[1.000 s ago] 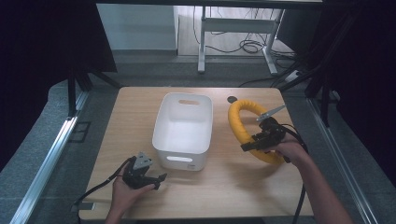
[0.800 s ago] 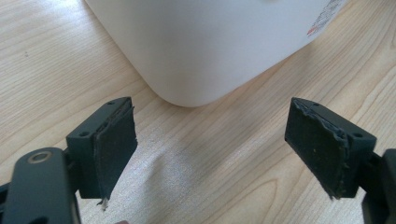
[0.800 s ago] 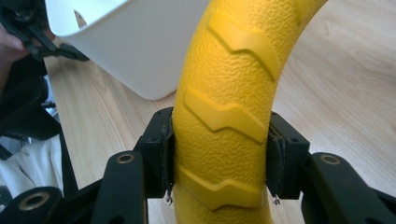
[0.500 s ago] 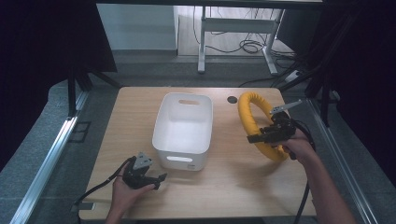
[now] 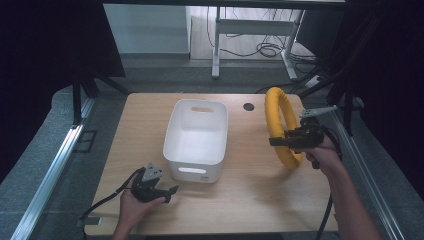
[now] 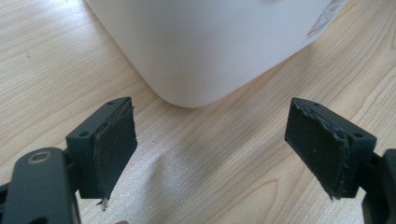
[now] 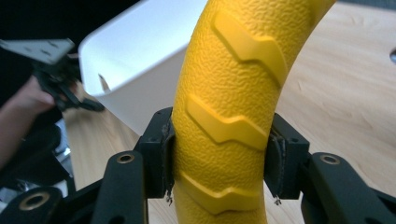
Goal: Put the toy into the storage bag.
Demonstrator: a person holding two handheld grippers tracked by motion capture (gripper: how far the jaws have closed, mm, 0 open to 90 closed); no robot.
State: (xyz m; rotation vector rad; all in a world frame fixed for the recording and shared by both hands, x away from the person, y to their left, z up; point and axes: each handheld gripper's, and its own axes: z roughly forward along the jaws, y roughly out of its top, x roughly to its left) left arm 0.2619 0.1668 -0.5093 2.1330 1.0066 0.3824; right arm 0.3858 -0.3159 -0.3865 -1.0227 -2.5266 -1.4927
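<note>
A yellow ring (image 5: 278,125) with raised chevron treads stands nearly on edge above the table's right side. My right gripper (image 5: 285,141) is shut on its lower part; in the right gripper view the two pads squeeze the yellow ring (image 7: 224,121) from both sides. A white plastic bin (image 5: 196,138) with handle slots sits empty at the table's middle. My left gripper (image 5: 167,192) rests open near the front edge, just left of the bin's near corner. In the left gripper view the bin's rounded corner (image 6: 205,51) lies beyond the spread pads (image 6: 114,147), with nothing between them.
The wooden table (image 5: 235,200) has a round cable hole (image 5: 248,106) at the back right. Bare wood lies in front of the bin and between the bin and the ring. A metal rail (image 5: 50,175) runs along the floor at left, a desk frame stands behind.
My right gripper has lifted the yellow ring and carried it right, tipping it from lying slanted to nearly upright. The left gripper has stayed put.
</note>
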